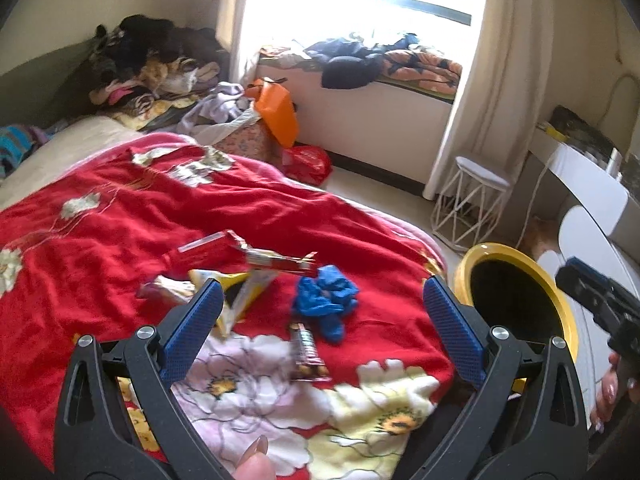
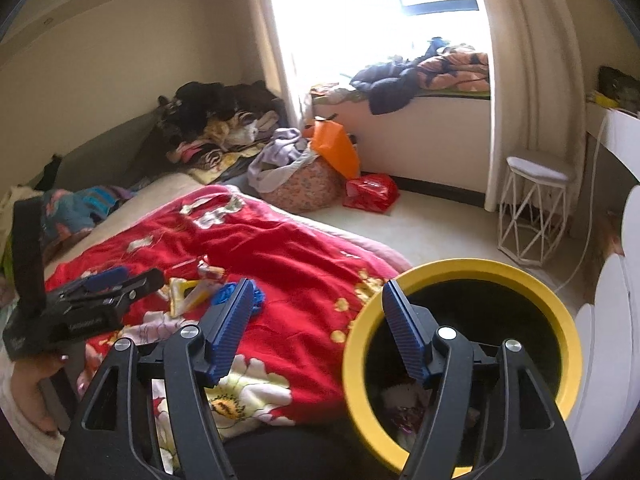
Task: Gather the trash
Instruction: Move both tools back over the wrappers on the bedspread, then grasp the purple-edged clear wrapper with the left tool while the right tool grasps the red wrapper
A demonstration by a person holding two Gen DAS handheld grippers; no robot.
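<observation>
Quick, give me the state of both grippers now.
Left gripper: open, holding nothing, over the blanket.
Right gripper: open, holding nothing, beside the bin.

The right gripper [image 2: 318,316] hangs with its blue-padded jaws spread wide and nothing between them, one finger over the red floral blanket [image 2: 280,256], the other over the mouth of the yellow-rimmed trash bin [image 2: 464,268]. Crumpled wrappers [image 2: 404,412] lie at the bin's bottom. Farther left, the left gripper [image 2: 108,280] hovers beside a yellow wrapper [image 2: 184,292] and a blue crumpled glove [image 2: 228,294].
</observation>
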